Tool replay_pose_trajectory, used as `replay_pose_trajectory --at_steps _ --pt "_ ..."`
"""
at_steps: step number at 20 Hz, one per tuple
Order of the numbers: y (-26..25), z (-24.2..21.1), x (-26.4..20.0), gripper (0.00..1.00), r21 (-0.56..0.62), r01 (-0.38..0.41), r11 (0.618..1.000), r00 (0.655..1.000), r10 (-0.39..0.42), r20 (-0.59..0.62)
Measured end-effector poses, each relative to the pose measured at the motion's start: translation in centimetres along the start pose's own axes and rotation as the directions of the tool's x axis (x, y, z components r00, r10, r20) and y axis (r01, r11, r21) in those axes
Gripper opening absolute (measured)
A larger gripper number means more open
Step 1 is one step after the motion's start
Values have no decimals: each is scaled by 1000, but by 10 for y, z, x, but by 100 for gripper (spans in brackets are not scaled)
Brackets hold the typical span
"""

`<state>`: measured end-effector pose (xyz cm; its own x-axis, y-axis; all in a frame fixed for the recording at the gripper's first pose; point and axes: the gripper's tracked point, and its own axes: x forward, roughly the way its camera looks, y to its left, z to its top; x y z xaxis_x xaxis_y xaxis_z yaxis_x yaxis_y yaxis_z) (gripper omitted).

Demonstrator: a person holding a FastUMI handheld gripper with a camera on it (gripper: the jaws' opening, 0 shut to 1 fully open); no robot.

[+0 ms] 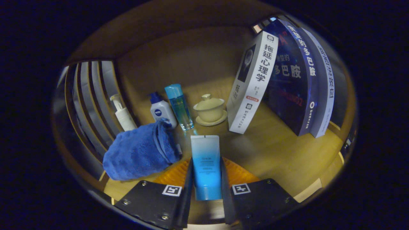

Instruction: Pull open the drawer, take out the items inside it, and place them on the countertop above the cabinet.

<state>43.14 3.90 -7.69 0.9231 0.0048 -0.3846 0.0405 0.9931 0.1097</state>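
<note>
Gripper (206,179) fingers clamped on both sides of the blue tube (206,166), lower centre, over the wooden countertop (281,153). Blue towel (139,153) touching left finger side. Ahead: pump bottle (122,113), white lotion bottle (161,110), clear blue bottle (179,107), lidded cup (210,109). Books (287,80) upper right.

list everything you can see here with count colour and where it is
tube: 1, white fading to blue, held between the claw's fingers
towel: 1, blue, just beside the tube
pump bottle: 1, white, behind the towel
lotion bottle: 1, white with blue cap, beside the pump bottle
tall bottle: 1, clear blue, beyond the tube
lidded cup: 1, cream, on a saucer beside the tall bottle
books: 3, one white, two dark blue, leaning beside the cup
countertop: 1, wood
claw: 1, shut on the tube
</note>
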Motion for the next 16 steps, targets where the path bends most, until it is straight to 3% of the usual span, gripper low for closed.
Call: replay_pose_trajectory --at_steps 3,7,10,16 --pt "-1 16 -14 54 -62 7 998 999 -5 37" --pt "3 24 -44 100 -144 -5 990 1000 9 26" --pt "4 37 -80 100 -189 -18 982 997 30 64" --pt "12 52 -156 100 -62 -77 995 995 81 65"
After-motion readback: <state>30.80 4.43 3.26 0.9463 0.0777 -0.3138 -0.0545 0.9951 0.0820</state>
